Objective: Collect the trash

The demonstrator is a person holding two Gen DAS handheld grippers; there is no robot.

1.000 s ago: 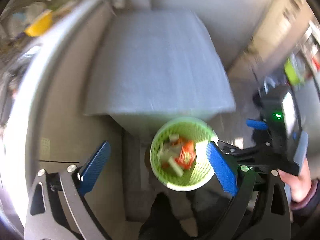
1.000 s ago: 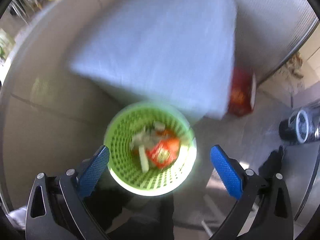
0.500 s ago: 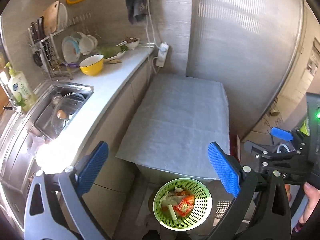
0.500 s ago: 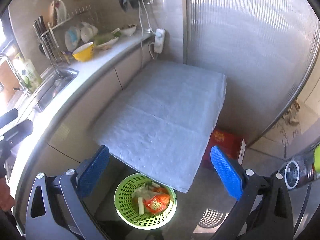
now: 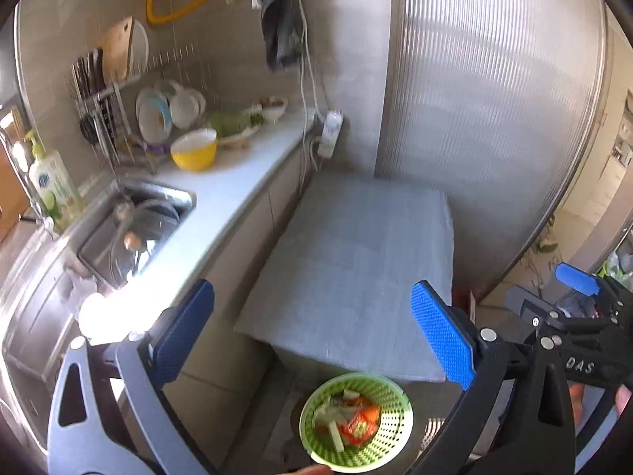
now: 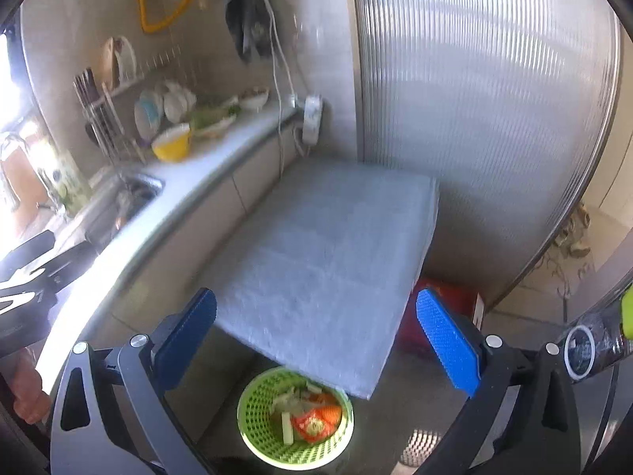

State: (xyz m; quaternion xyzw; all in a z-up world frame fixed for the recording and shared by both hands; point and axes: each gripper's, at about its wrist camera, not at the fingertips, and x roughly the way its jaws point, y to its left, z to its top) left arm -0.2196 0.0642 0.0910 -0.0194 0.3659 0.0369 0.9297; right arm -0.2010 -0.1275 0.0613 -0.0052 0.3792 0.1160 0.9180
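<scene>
A green mesh trash basket (image 5: 358, 421) stands on the floor below the corner of a grey-covered table (image 5: 356, 269). It holds an orange wrapper (image 5: 362, 423) and pale scraps. It also shows in the right wrist view (image 6: 294, 421). My left gripper (image 5: 312, 336) is open and empty, high above the basket. My right gripper (image 6: 316, 344) is open and empty, also high above it, and shows at the right edge of the left wrist view (image 5: 585, 316).
A white counter (image 5: 221, 198) with a sink (image 5: 134, 229), a dish rack (image 5: 130, 107), a yellow bowl (image 5: 194, 154) and a soap bottle (image 5: 53, 186) runs along the left. A ribbed glass door (image 5: 486, 118) stands at right. A red box (image 6: 447, 316) sits behind the table.
Both grippers have risen well away from the basket and tilted up. The basket now looks small and low in both views, and the counter and sink have come into sight.
</scene>
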